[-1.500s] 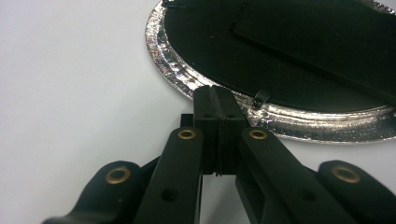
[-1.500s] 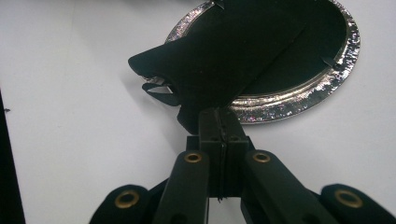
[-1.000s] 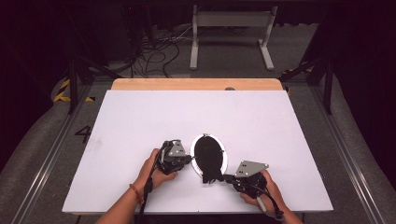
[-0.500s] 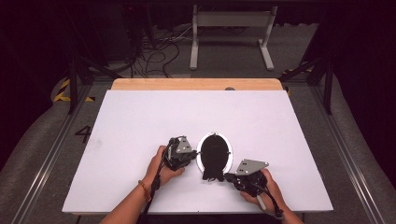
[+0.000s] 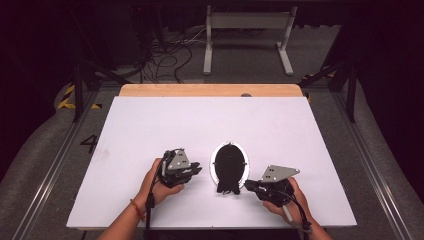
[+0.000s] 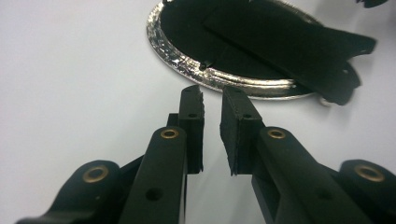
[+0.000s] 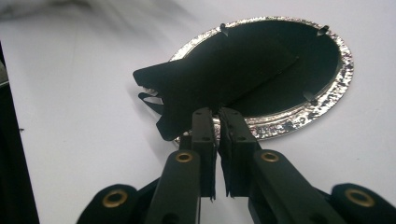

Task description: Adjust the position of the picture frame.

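An oval silver-rimmed picture frame (image 5: pixel 229 167) lies face down on the white table, black back up, with its black stand (image 5: pixel 227 189) sticking out toward me. My left gripper (image 5: pixel 197 170) rests just left of the frame. Its jaws (image 6: pixel 212 95) have just been opening and stand slightly apart with nothing between them, a little short of the rim (image 6: pixel 187 65). My right gripper (image 5: pixel 248 186) sits at the frame's near right. Its jaws (image 7: pixel 217 114) have also just been opening, to a thin gap; their tips lie at the rim (image 7: pixel 280 123) under the stand (image 7: pixel 224 65).
The white table top (image 5: pixel 150 125) spreads wide beyond the frame, with a wooden strip (image 5: pixel 210 90) along its far edge. Past it are cables and a metal stand (image 5: pixel 245 30) on the dark floor.
My left gripper has drawn back to the left, away from the frame's rim, and its jaws have parted. The frame has shifted slightly right. The right gripper has stayed in place.
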Demonstrator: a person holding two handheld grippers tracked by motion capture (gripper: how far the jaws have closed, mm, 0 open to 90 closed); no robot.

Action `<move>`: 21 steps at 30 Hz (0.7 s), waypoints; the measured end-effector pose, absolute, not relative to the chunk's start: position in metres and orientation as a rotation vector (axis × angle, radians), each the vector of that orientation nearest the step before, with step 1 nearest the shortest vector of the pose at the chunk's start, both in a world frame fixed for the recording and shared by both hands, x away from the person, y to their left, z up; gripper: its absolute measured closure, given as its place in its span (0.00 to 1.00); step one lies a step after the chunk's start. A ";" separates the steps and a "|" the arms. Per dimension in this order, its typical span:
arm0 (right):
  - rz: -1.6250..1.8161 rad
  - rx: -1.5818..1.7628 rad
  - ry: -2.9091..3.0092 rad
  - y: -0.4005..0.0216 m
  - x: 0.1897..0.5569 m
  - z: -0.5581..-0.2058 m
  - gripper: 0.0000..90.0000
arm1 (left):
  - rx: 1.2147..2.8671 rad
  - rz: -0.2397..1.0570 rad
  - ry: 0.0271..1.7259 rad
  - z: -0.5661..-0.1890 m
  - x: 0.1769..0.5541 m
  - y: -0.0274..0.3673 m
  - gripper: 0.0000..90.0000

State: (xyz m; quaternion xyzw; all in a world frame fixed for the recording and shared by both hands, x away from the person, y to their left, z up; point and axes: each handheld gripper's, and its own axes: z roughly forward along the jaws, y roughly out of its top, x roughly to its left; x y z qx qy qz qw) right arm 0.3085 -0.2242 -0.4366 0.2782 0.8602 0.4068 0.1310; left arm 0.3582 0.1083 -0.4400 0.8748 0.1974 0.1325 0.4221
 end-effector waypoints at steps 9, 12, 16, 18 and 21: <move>1.156 0.797 2.491 -0.224 0.311 -0.434 0.91 | 2.209 0.387 0.459 -0.442 0.334 0.140 0.67; 1.175 0.815 2.494 -0.223 0.312 -0.430 0.90 | 2.212 0.423 0.505 -0.445 0.329 0.152 0.55; 1.152 0.838 2.522 -0.220 0.313 -0.431 0.87 | 2.178 0.459 0.570 -0.446 0.321 0.170 0.45; 1.132 0.858 2.540 -0.219 0.313 -0.433 0.85 | 2.163 0.462 0.611 -0.448 0.318 0.178 0.39; 1.105 0.855 2.561 -0.218 0.307 -0.437 0.82 | 2.134 0.475 0.667 -0.449 0.314 0.188 0.34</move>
